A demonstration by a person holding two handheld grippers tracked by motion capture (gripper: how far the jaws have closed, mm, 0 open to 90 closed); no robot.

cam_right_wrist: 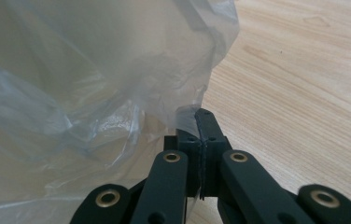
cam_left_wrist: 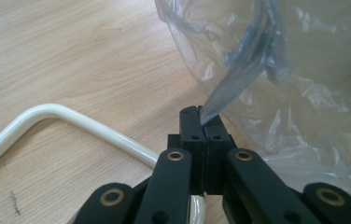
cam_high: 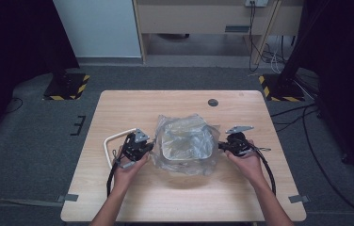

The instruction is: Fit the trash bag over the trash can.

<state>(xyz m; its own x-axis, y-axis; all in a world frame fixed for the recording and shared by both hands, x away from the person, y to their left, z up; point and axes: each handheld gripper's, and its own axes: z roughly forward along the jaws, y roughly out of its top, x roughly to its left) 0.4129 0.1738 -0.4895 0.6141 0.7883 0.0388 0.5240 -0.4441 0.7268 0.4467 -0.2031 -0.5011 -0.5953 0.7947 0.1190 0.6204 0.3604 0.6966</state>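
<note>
A clear plastic bag [cam_high: 184, 143] sits in the middle of the wooden table [cam_high: 118, 197], draped over a pale bin-like container [cam_high: 184, 149]. My left gripper [cam_high: 150, 148] is at the bag's left edge, shut on a pinch of the plastic film [cam_left_wrist: 220, 100]. At the bag's right edge my right gripper [cam_high: 221, 147] is also shut, and a fold of the bag [cam_right_wrist: 185, 116] is pinched between its jaws. The bag [cam_right_wrist: 71, 93] rises crumpled just ahead of the right jaws. Both hands rest low on the table.
A white bent tube handle [cam_high: 114, 139] lies on the table left of my left gripper, running under it [cam_left_wrist: 71, 121]. A dark round hole [cam_high: 213, 102] marks the table's far side. Cables trail from both grippers toward the front edge.
</note>
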